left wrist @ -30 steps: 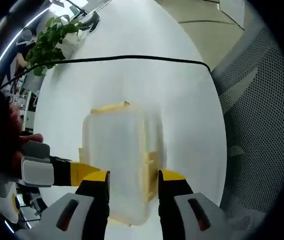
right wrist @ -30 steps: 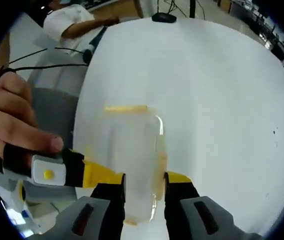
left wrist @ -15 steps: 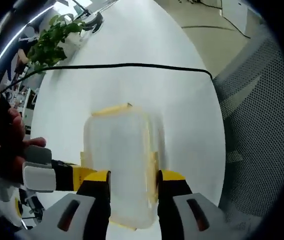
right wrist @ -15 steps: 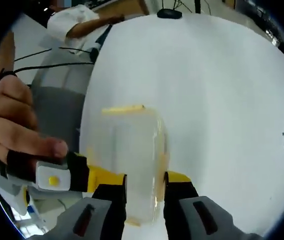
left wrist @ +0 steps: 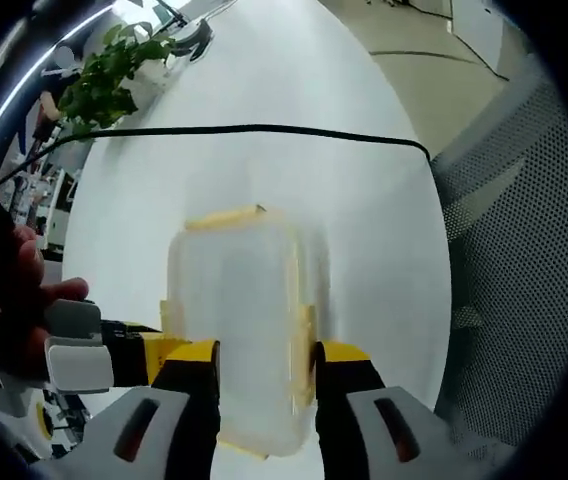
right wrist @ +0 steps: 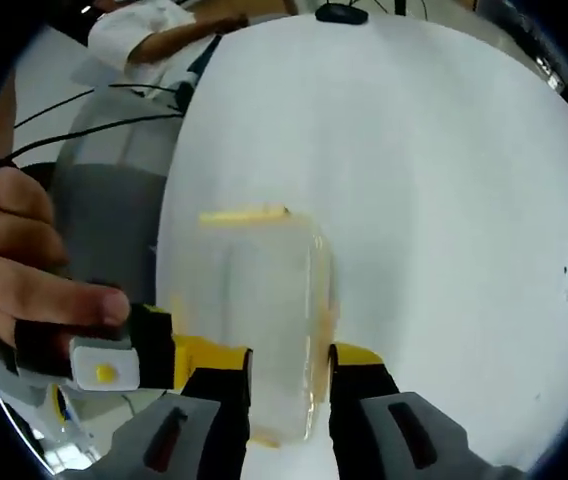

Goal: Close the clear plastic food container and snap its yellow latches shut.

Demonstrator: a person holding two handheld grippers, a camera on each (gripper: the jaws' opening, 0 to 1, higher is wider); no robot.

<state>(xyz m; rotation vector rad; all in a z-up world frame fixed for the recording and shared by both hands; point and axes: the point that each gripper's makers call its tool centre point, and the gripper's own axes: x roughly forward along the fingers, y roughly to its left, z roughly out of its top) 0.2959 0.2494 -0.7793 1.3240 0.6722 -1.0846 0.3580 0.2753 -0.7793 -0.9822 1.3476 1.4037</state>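
The clear plastic container (left wrist: 239,320) lies on the white table (left wrist: 364,200) with its lid on. One yellow latch (left wrist: 222,216) is at its far end and another (left wrist: 304,330) on its right side. My left gripper (left wrist: 266,360) has its jaws apart over the container's near end, and the lid shows in the gap. My right gripper (left wrist: 154,345) reaches in from the left, its yellow tip against the container's side. In the right gripper view the container (right wrist: 264,320) sits the same way between my right gripper (right wrist: 289,365), with the left gripper (right wrist: 189,355) at its left side.
A black cable (left wrist: 264,128) crosses the table beyond the container, with a green plant (left wrist: 99,85) at the far left. A mesh chair (left wrist: 524,250) stands off the right edge. A person's white sleeve (right wrist: 154,30) and a black mouse (right wrist: 342,12) lie at the far end.
Both views have shifted a little with the hands. The container and both grippers keep the same places relative to each other.
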